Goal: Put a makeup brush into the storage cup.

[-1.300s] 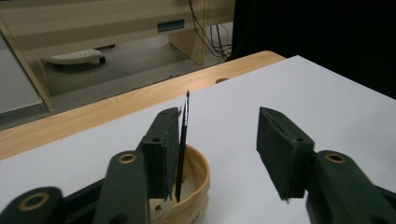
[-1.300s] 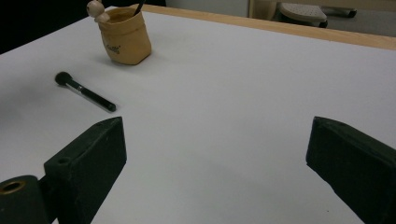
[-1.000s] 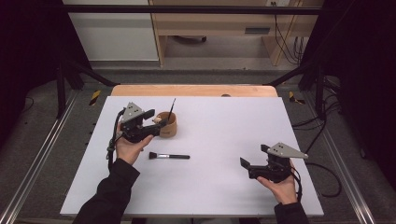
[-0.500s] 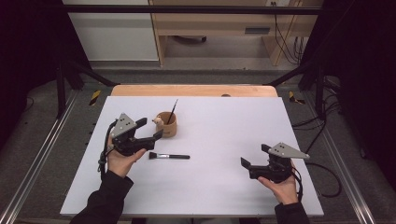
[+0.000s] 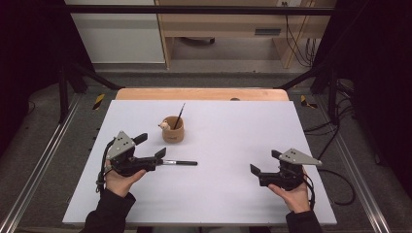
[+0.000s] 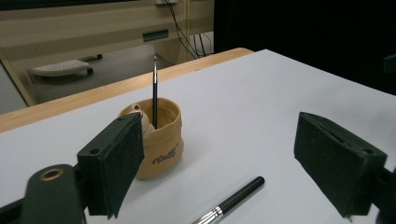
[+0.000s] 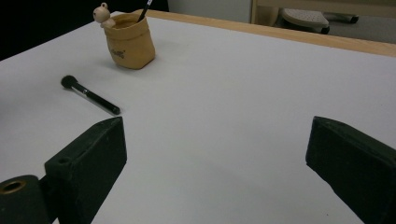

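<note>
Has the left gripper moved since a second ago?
Yes. The left gripper has drawn back from the pot toward the near table edge, down by the brush, its jaws having just been opening with nothing between them.

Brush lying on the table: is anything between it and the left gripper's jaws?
Nothing visible. The left gripper has open jaws just opened wider, straddling the brush on the bare table; the pouch cup sits behind.

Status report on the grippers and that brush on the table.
Left gripper open, jaws just opening, either side of the brush, not gripping. Right gripper open, nothing between its jaws. Cup behind the brush holds a thin brush. Nothing in the way.
</note>
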The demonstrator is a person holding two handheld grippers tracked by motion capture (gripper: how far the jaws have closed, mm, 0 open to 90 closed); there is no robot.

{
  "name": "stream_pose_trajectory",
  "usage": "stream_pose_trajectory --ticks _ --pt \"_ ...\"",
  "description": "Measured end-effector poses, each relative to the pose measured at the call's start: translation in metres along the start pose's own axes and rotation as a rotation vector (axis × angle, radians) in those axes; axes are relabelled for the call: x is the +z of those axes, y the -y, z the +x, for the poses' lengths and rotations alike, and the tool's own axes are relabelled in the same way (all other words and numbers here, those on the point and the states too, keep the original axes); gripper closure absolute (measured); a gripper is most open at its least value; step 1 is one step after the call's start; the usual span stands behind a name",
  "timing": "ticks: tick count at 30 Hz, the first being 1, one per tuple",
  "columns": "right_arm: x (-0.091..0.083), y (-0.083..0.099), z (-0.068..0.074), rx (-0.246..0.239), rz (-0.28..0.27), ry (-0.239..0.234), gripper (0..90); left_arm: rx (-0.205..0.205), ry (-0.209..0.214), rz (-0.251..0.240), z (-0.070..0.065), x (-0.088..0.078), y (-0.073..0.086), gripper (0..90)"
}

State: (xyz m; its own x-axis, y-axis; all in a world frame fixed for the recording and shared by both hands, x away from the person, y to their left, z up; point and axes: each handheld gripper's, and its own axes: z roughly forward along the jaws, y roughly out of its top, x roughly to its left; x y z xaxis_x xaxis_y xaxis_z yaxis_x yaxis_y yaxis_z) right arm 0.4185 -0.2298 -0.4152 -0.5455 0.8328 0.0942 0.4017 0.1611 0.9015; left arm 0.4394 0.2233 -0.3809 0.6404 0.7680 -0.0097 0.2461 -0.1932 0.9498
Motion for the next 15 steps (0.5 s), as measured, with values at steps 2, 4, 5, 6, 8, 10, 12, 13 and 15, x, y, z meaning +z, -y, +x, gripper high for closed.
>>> stream_pose_trajectory --ticks 2,4,5,6,8,10,12,13,15 --pt "0.000 0.000 0.000 -0.001 0.000 -0.002 5.8 -0.010 -0.001 -0.001 0.001 -0.003 0.004 12.7" --pt "0.000 0.000 0.000 -0.001 0.001 -0.002 5.8 -0.012 -0.003 0.006 0.002 -0.005 0.008 11.9" --pt "0.001 0.000 0.000 -0.003 0.002 -0.003 5.8 -0.009 -0.004 0.019 0.002 -0.005 0.009 11.5" --pt "0.001 0.000 0.000 -0.003 0.002 -0.003 5.8 -0.004 -0.010 0.026 0.003 -0.006 0.010 10.9" --pt "0.000 0.000 0.000 -0.002 0.002 -0.003 5.8 -0.007 -0.010 0.027 0.003 -0.007 0.012 10.5" --pt "0.000 0.000 0.001 0.003 0.001 -0.004 5.8 -0.007 -0.012 0.035 0.004 -0.009 0.015 10.1" --pt "-0.001 0.000 0.000 0.004 -0.002 -0.003 5.8 -0.008 -0.013 0.044 0.006 -0.011 0.018 9.6" --pt "-0.001 0.000 0.000 0.005 -0.002 -0.003 5.8 -0.010 -0.014 0.046 0.007 -0.012 0.020 9.4" --pt "-0.001 0.000 0.000 0.005 0.000 -0.002 5.8 -0.018 -0.018 0.051 0.008 -0.014 0.023 9.2"
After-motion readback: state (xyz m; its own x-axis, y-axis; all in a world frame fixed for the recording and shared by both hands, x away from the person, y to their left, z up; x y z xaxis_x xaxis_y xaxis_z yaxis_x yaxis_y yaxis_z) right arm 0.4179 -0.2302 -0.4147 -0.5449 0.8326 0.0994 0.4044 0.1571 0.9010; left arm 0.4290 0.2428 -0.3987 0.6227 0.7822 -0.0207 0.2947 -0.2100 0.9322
